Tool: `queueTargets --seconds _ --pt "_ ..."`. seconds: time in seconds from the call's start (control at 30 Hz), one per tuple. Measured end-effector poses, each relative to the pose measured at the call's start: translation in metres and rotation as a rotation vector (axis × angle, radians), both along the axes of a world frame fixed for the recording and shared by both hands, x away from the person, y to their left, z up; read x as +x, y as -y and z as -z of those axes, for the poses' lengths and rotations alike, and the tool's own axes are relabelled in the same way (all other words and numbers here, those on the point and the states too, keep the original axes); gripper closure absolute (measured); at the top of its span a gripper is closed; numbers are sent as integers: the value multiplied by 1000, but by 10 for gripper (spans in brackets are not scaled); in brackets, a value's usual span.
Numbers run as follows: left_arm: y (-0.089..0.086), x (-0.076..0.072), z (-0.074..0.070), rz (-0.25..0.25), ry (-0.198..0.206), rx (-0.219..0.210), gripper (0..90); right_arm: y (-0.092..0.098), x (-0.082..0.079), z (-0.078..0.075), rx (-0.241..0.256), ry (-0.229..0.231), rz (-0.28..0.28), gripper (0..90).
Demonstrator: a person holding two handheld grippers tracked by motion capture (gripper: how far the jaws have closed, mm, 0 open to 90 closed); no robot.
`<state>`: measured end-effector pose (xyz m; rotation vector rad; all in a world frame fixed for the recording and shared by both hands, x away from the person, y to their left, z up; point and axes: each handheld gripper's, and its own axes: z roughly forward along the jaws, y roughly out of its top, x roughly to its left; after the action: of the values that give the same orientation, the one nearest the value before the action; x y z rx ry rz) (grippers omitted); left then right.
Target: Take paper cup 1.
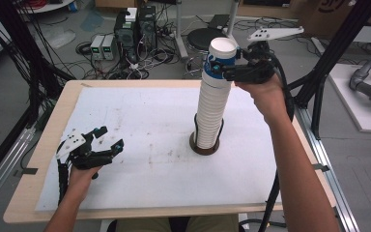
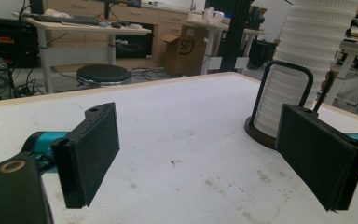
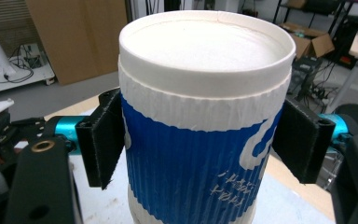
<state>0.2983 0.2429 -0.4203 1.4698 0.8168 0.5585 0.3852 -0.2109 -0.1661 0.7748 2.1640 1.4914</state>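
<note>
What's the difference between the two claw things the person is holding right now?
The right gripper is raised high at the top of the cup stack, while the left gripper sits low near the table. The right gripper's jaws are closed on the blue-and-white top cup; the left gripper's jaws stand wide apart with nothing between them. Both are hand-held and have flat black pads on teal mounts.

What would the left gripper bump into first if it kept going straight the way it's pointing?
Probably nothing on the table. The left gripper points between its open jaws across the bare white table top toward the far edge. The cup stack in its holder sits to the right of that line, though depth is hard to judge.
</note>
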Motion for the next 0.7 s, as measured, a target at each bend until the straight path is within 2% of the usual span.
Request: queueTargets --seconds 0.1,0.23,0.43,0.57,0.7 --pt "0 0 0 1 0 -2 134 1 0 -4 14 6 0 252" --pt "0 0 0 2 0 -3 135 3 -2 -16 59 29 7 252" --pt "0 0 0 4 -2 -4 135 6 -6 -30 71 65 24 252" --pt "0 0 0 6 -2 -5 135 10 -10 -37 100 93 30 252" --pt "0 0 0 7 -2 -6 135 15 -13 -41 118 99 42 252"
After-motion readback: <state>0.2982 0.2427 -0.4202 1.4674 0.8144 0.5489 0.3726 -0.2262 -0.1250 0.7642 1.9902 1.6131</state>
